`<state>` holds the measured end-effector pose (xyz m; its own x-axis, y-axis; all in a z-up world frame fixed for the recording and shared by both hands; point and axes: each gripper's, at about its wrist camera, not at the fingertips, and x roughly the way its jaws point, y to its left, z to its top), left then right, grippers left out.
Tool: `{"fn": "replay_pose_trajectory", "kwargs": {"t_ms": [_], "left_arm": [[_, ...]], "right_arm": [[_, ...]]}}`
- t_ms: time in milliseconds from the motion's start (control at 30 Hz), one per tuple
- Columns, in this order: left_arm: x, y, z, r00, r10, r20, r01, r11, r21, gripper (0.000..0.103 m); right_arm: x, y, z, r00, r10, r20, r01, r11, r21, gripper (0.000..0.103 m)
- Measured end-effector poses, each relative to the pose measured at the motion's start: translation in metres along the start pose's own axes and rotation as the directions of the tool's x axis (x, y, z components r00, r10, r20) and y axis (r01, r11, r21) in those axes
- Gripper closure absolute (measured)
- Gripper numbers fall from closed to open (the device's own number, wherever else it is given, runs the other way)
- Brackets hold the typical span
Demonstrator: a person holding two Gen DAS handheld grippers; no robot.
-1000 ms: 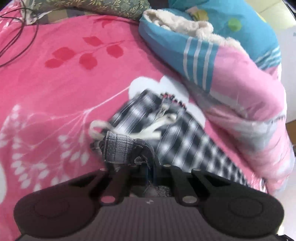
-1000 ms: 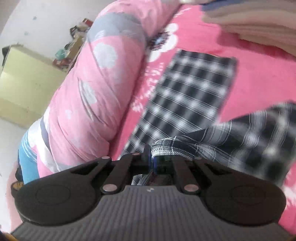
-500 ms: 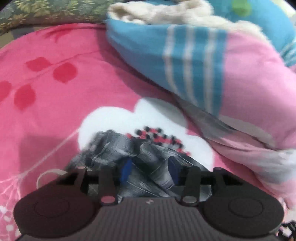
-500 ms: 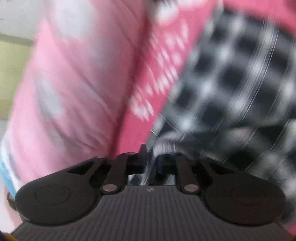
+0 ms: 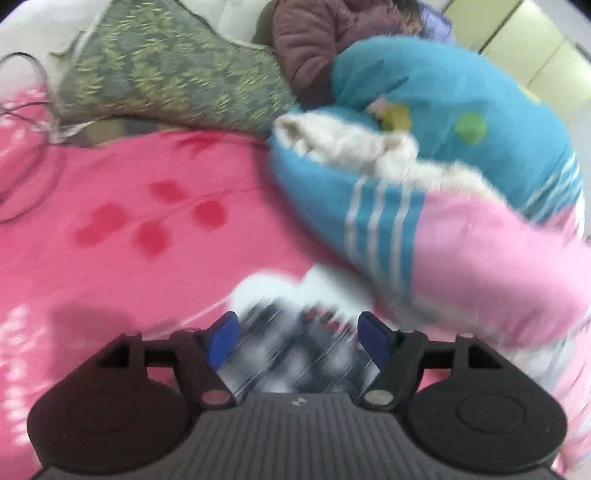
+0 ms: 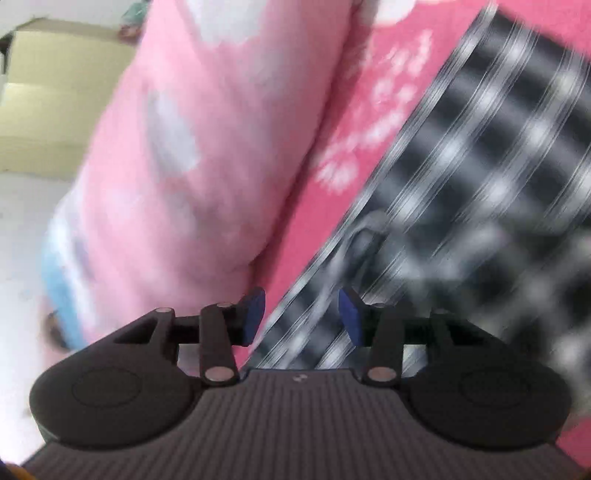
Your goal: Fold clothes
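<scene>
Black-and-white checked shorts [image 6: 480, 177] lie on the pink floral bed sheet [image 5: 129, 258], blurred by motion in both views. In the left wrist view a bunched part of the shorts [image 5: 295, 354] lies just below my left gripper [image 5: 297, 332], whose blue-padded fingers stand wide apart and hold nothing. My right gripper [image 6: 301, 314] is open too, hovering over the near edge of the shorts, where a folded hem [image 6: 354, 251] shows. Neither gripper touches the cloth as far as the blur lets me see.
A rolled quilt in blue and pink [image 5: 461, 206] with a fleecy lining lies along the right of the bed and also fills the left of the right wrist view [image 6: 177, 147]. A green patterned pillow [image 5: 173, 74], a maroon jacket [image 5: 325, 33], cables [image 5: 22, 110] and pale cabinets [image 6: 48, 92] sit beyond.
Both grippers were shut on the shorts a second ago. The left opened half a second ago, the right just now. Both have let go and pulled back, the shorts dropping onto the sheet.
</scene>
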<state>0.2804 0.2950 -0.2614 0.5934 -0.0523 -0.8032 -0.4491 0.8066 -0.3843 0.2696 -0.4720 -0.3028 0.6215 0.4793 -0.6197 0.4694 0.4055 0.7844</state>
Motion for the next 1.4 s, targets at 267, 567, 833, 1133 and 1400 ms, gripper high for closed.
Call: {"fn": "replay_pose_trajectory", "kwargs": {"t_ms": [267, 567, 833, 1133, 1400], "left_arm": [[0.048, 0.051, -0.083, 0.991, -0.070, -0.118, 0.047, 0.980, -0.195, 0.028], [0.099, 0.063, -0.066, 0.996, -0.094, -0.012, 0.090, 0.980, -0.179, 0.029], [0.117, 0.052, -0.045, 0.996, -0.082, 0.034, 0.085, 0.991, -0.103, 0.041], [0.105, 0.041, -0.043, 0.997, -0.016, 0.081, 0.017, 1.000, -0.012, 0.078], [0.051, 0.042, -0.048, 0.991, -0.023, 0.135, 0.027, 0.999, -0.024, 0.082]], "right_arm": [[0.068, -0.046, -0.146, 0.917, 0.118, -0.380, -0.021, 0.968, 0.250, 0.052], [0.120, -0.086, -0.205, 0.988, 0.074, -0.134, -0.028, 0.948, 0.317, 0.053], [0.127, -0.072, -0.218, 0.992, 0.084, 0.092, -0.109, 0.941, 0.320, 0.053], [0.142, -0.046, -0.227, 0.984, -0.001, 0.180, -0.045, 0.967, 0.251, 0.095], [0.114, -0.020, -0.244, 0.976, 0.019, 0.218, -0.056, 0.985, 0.165, 0.097]]}}
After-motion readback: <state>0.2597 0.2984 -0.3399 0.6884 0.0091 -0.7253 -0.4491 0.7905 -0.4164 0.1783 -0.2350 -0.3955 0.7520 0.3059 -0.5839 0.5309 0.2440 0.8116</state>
